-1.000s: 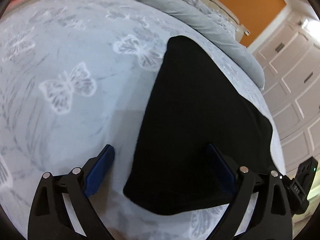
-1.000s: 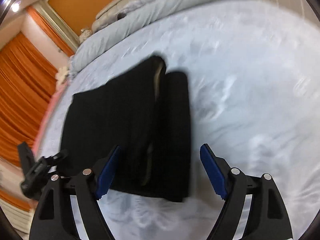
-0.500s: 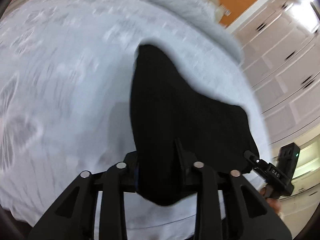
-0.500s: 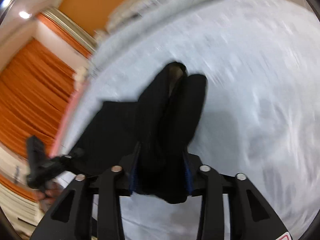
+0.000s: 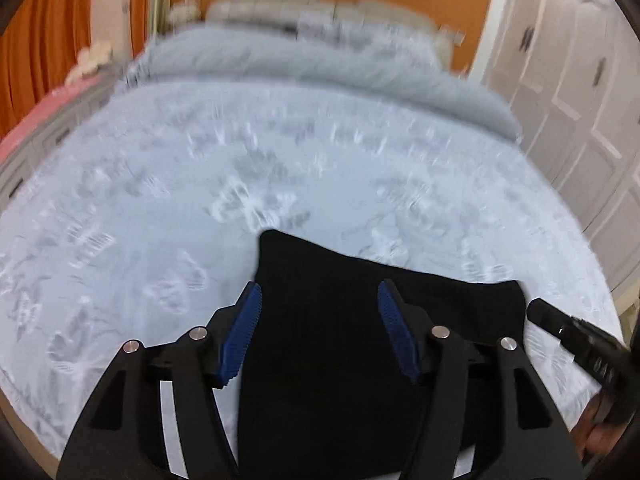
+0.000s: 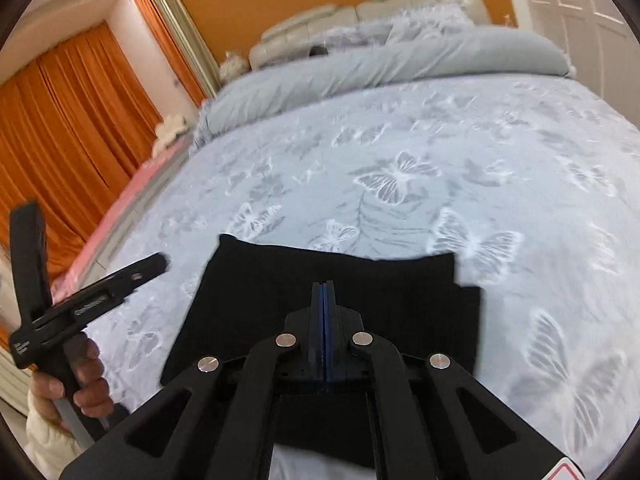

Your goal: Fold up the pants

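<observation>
The black pants (image 5: 340, 320) lie folded into a flat rectangle near the front edge of the bed; they also show in the right wrist view (image 6: 280, 292). My left gripper (image 5: 320, 332) is open, its blue pads spread above the pants with nothing between them. My right gripper (image 6: 324, 292) is shut with its pads pressed together and nothing visible between them, just above the pants. The left gripper also shows in the right wrist view (image 6: 92, 292), held by a hand at the pants' left side.
The bed (image 6: 500, 168) has a pale blue cover with butterflies. A grey rolled duvet (image 6: 380, 68) and pillows lie at the head. Orange curtains (image 6: 60, 120) hang on the left, white wardrobe doors (image 5: 580, 80) on the right.
Both grippers had closed on the pants' near edge and lifted it. Now the pants lie folded flat, the left gripper has opened, and the right is shut without cloth. Both views now face the headboard.
</observation>
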Action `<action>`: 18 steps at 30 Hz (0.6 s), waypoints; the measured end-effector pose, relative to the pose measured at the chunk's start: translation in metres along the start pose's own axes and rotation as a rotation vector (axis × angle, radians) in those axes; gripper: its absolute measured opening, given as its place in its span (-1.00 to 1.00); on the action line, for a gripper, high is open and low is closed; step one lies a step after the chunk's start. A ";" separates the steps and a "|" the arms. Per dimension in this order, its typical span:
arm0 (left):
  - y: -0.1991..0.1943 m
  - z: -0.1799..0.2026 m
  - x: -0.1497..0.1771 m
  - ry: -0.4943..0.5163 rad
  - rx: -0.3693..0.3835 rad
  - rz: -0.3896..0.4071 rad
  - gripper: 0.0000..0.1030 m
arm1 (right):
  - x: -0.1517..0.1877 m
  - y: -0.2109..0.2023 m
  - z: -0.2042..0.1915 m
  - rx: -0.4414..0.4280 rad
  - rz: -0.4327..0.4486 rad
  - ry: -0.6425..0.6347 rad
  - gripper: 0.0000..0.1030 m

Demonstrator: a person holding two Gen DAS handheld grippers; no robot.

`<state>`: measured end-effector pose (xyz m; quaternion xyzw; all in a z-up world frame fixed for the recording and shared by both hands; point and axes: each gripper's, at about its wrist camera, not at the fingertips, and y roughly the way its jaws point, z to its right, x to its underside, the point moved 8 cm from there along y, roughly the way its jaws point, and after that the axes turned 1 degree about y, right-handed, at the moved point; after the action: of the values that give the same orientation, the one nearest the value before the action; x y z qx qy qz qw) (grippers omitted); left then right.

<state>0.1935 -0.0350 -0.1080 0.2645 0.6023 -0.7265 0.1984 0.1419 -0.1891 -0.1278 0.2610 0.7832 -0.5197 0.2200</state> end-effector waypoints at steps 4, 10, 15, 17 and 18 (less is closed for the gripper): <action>0.086 -0.022 0.009 -0.022 -0.101 -0.148 0.17 | 0.012 0.052 0.078 0.284 -0.075 0.034 -1.00; 0.096 -0.059 0.015 -0.120 -0.113 -0.125 0.50 | 0.000 0.022 0.067 0.157 0.023 0.114 -1.00; 0.038 -0.053 0.011 -0.049 -0.158 -0.008 0.48 | 0.033 0.032 0.050 0.186 -0.057 0.019 -1.00; 0.023 -0.049 0.018 -0.032 -0.156 -0.009 0.48 | 0.039 0.030 0.062 0.149 -0.028 0.093 -1.00; 0.017 -0.047 0.022 -0.021 -0.159 -0.011 0.48 | 0.038 0.020 0.060 0.146 -0.021 0.119 -1.00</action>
<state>0.1937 0.0087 -0.1410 0.2373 0.6573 -0.6803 0.2209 0.1296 -0.2316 -0.1869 0.2987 0.7577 -0.5610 0.1482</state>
